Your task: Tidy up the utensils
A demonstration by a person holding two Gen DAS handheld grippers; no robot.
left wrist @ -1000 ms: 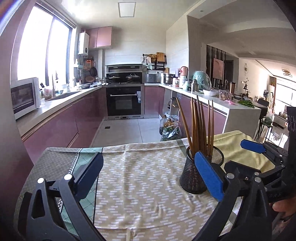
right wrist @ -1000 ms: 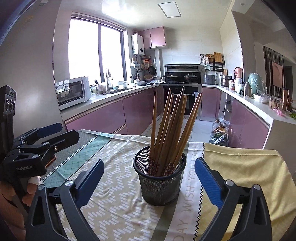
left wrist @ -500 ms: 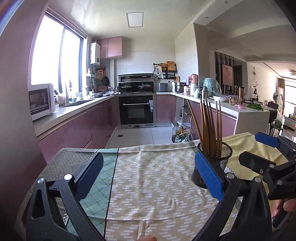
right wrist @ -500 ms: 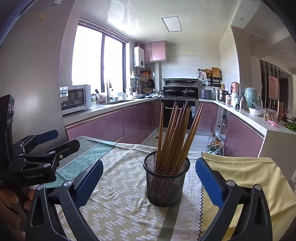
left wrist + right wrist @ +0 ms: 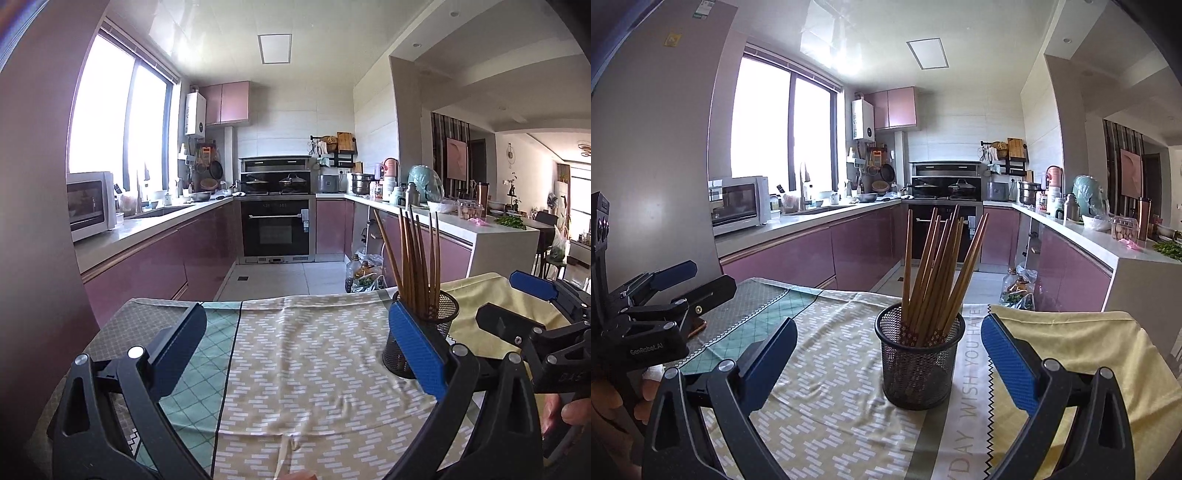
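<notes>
Chopsticks (image 5: 934, 273) stand bundled in the mesh holder (image 5: 918, 363) on the cloth-covered surface (image 5: 827, 406). No loose utensils are visible; sorting appears complete. Left gripper (image 5: 295, 354) and right gripper (image 5: 888, 358): jaws wide, empty.

Black hand-held gripper (image 5: 889, 363), blue pads (image 5: 1010, 360)

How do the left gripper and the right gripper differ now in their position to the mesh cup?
The right gripper faces the mesh cup centrally, between its open fingers; the left gripper faces bare cloth, with the cup beside its right finger. Both are open and empty, and neither touches the cup or the chopsticks.
</notes>
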